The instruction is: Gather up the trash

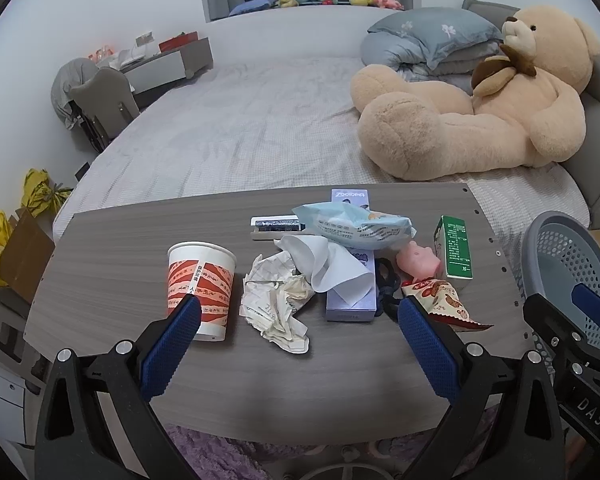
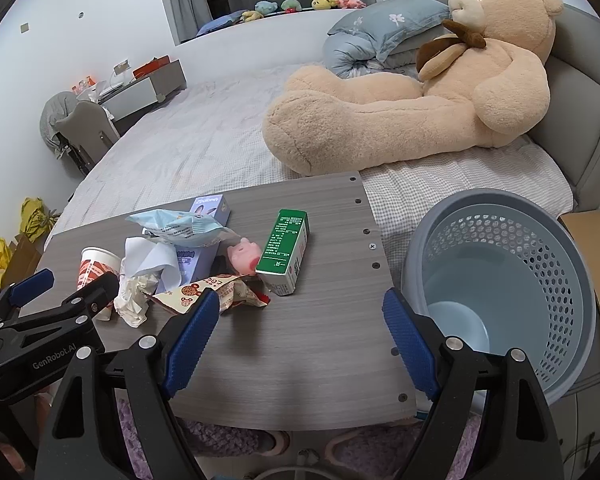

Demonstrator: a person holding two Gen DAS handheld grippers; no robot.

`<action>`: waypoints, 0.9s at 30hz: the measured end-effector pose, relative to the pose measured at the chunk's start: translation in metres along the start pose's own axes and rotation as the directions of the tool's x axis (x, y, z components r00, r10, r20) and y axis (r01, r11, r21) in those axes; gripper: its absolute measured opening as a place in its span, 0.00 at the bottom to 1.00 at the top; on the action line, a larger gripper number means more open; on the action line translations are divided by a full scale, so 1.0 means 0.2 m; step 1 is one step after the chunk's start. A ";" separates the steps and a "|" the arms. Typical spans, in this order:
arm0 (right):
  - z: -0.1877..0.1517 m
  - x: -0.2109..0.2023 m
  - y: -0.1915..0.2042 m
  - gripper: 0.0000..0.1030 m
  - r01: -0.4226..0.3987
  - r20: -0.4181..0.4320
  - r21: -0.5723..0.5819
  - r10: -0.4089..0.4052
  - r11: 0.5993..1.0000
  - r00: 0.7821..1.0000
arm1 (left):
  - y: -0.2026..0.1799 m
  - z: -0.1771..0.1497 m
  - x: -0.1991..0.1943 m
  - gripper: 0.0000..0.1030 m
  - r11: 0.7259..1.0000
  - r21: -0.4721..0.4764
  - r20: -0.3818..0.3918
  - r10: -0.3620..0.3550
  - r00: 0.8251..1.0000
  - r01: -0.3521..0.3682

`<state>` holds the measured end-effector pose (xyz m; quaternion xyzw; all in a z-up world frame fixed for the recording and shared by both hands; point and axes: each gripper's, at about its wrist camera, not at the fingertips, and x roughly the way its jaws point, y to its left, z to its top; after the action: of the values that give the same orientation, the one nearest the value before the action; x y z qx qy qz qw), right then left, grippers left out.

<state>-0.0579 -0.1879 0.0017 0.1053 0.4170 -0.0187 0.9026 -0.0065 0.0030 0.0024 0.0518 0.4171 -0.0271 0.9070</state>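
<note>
Both grippers' fingers [image 1: 172, 344] gape empty; green carton [image 2: 286, 252] lies lengthwise pointing away; perforated basket [image 2: 560, 280] empty beside surface [image 2: 300, 340]

Bare table [image 2: 320, 320] near edge, clutter from paper cup [image 1: 201, 288] to green box [image 2: 286, 252], basket [image 2: 500, 280] mouth unobstructed

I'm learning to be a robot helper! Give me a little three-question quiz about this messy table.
1. True or false: the paper cup is standing upright.
2. Which lies closest to the green box? A) pink pig toy B) paper cup C) crumpled paper
3. Fill in: the blue basket beside the table has ____ inside.

Key:
1. True.
2. A.
3. Nothing; both the left gripper and right gripper are open and hold nothing.
</note>
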 end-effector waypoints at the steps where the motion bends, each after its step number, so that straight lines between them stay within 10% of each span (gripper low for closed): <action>1: 0.00 0.00 0.00 0.78 0.000 0.001 0.000 0.000 1.000 1.000 | 0.00 0.00 0.00 0.94 1.000 0.000 0.001 0.000 1.000 0.000; 27: 0.00 -0.03 0.01 0.78 -0.002 0.013 -0.002 0.002 1.000 1.000 | 0.03 0.00 -0.05 0.94 0.999 -0.028 0.028 -0.025 0.999 0.026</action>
<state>-0.0617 -0.1870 0.0075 0.1045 0.4111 -0.0181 0.9054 -0.0127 0.0091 0.0106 0.0330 0.4056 -0.0335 0.9128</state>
